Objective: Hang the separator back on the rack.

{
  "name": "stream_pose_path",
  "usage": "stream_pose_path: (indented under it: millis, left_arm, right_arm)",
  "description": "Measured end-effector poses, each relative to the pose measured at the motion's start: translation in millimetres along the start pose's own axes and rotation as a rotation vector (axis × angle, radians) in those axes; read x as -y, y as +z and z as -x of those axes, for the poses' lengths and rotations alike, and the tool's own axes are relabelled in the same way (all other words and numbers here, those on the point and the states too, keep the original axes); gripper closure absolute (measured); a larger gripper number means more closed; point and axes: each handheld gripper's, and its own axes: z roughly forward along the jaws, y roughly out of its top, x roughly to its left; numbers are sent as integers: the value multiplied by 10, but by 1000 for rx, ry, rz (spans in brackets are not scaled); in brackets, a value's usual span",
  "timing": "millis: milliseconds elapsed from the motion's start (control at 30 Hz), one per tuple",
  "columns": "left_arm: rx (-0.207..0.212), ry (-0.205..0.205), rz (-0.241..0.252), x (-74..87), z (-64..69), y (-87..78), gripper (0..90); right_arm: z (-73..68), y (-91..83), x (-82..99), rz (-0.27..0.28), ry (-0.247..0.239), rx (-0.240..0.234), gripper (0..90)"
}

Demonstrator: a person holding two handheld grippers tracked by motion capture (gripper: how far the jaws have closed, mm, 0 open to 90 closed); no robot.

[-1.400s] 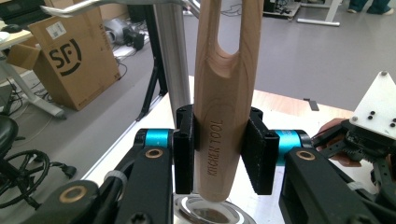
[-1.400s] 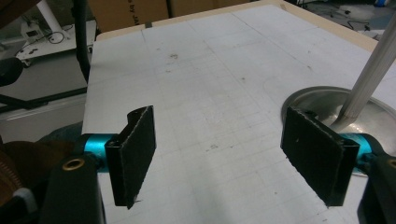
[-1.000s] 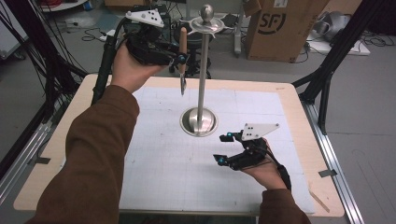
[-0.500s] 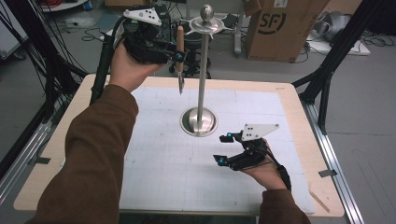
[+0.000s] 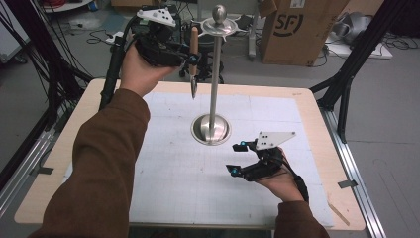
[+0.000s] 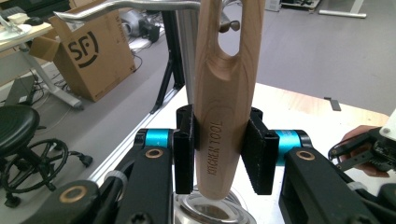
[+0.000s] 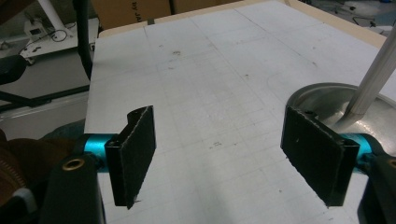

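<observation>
left claw [image 5: 192, 58] clamped on knife handle [image 6: 223, 116] | blade hangs straight down, stand hook [image 5: 229, 30] just right | right claw [image 5: 237, 157] open, empty, my idle hand

I see a cardboard box [image 5: 302, 30] on the floor behind the table. A black stool [image 6: 21, 135] stands nearby. Cables [image 5: 29, 64] trail alongside.

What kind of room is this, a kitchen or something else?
Probably a lab or workshop, not a kitchen: black cables trail over the grey floor, a brown cardboard shipping box stands behind the wooden table, and a black office stool sits nearby.
</observation>
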Motion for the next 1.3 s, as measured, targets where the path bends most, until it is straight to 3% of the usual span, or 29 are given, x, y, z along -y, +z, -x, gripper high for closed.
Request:
stream_pose_path:
  millis: [400,1300]
  left_arm:
    - [-23,-20,-6,6,-92,48,681]
    - [-12,-36,-17,37,-97,209,664]
  right_arm:
    - [9,2,10,1,5,-5,257]
    - [13,32,27,-13,10,-14,257]
